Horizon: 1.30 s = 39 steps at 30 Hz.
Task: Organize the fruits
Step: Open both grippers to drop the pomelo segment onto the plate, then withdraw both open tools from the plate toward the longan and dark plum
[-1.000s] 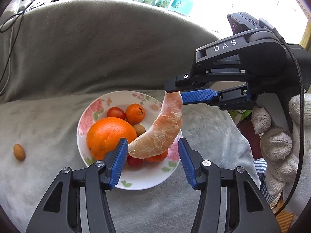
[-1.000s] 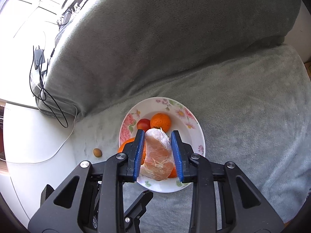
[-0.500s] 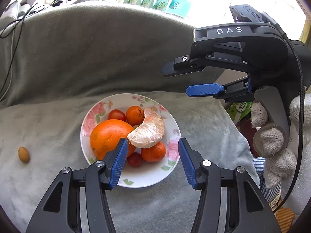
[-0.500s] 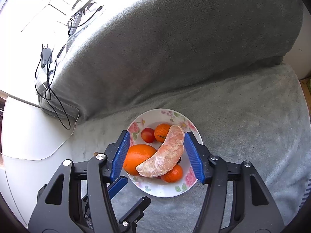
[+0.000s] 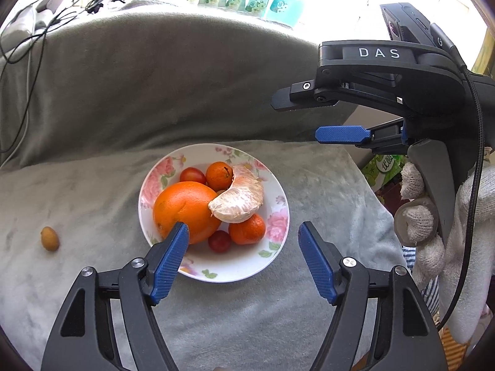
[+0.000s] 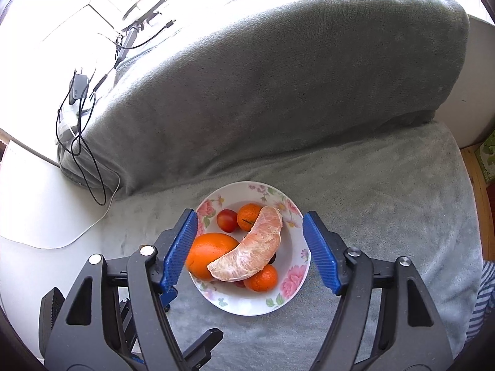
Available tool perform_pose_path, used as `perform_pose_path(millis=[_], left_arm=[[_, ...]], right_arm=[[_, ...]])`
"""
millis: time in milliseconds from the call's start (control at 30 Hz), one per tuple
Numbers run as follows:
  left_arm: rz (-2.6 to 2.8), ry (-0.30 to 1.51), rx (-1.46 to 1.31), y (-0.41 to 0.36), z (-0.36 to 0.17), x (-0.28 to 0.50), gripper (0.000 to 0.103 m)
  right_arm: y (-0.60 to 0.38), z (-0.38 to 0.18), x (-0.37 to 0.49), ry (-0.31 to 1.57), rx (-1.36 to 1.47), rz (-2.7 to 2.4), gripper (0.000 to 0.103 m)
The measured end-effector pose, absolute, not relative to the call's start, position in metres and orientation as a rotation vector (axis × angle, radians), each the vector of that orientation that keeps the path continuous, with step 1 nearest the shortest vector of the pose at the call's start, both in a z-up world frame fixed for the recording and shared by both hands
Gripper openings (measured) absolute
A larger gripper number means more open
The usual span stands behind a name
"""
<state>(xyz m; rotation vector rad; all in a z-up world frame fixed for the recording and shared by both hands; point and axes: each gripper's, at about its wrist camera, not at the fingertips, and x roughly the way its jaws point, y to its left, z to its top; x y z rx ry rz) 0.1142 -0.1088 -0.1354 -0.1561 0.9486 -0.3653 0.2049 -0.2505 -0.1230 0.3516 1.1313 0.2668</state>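
Where right gripper [image 5: 321, 117] hangs, jaws opening, body reads "DAS".

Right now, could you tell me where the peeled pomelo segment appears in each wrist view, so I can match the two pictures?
Left wrist view: the peeled pomelo segment lies just right of centre, on top of the fruit, against the large orange.
Right wrist view: it lies low in the middle, slanting up to the right.
Shared landmark: the floral bowl holding the fruit.
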Motion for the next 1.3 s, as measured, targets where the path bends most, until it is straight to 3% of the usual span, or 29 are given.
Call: perform_pose_path(millis=[167,733,1300], left_arm=[[-0.358,0.957,-0.162,-0.1,-0.132,0.108,0.073],[-0.265,0.964,-0.198,-0.048,-0.119,0.086,0.073],[-0.084,1.003,-0.19,0.024,-0.129,0.076,0.073]], right_arm=[[-0.248,-0.118,0.196,1.104,0.317,0.272,0.087],[-0.233,-0.107,0.151,0.998,0.214,0.323,0.087],[-0.21,-0.12,0.107,1.016,0.086,0.286,0.087]])
